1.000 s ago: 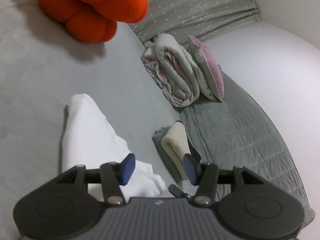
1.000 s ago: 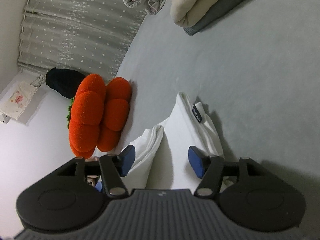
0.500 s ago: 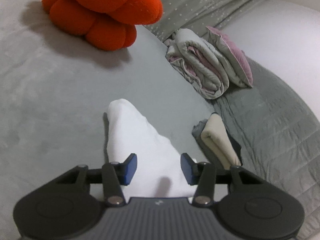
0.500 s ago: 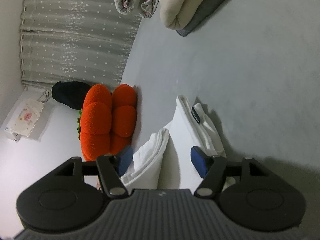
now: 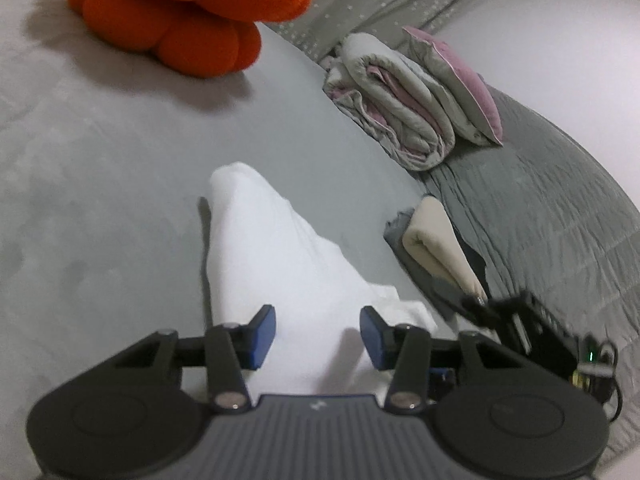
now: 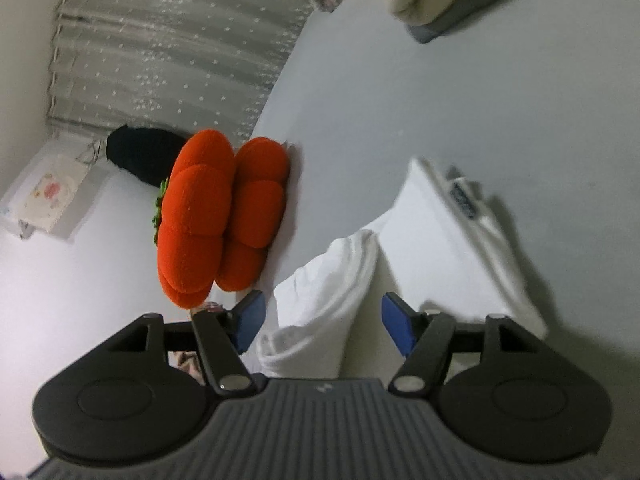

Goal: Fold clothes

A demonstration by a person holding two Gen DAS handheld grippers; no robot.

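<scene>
A white garment (image 5: 276, 256) is laid on the grey bed (image 5: 100, 200), partly folded into a long tapered shape, with a dark label (image 6: 464, 200) exposed near one edge. The left hand-held gripper (image 5: 318, 338) is positioned over the near end of the garment; its jaws have just been closing and are set apart, with cloth between them but not clamped. The right hand-held gripper (image 6: 323, 322) is held wide over a raised fold, nothing gripped. An orange cushion (image 5: 188, 8) is placed well apart.

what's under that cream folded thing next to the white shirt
A dark grey folded piece lies under the cream one, its edge showing. Anything between or beneath them is covered.
</scene>
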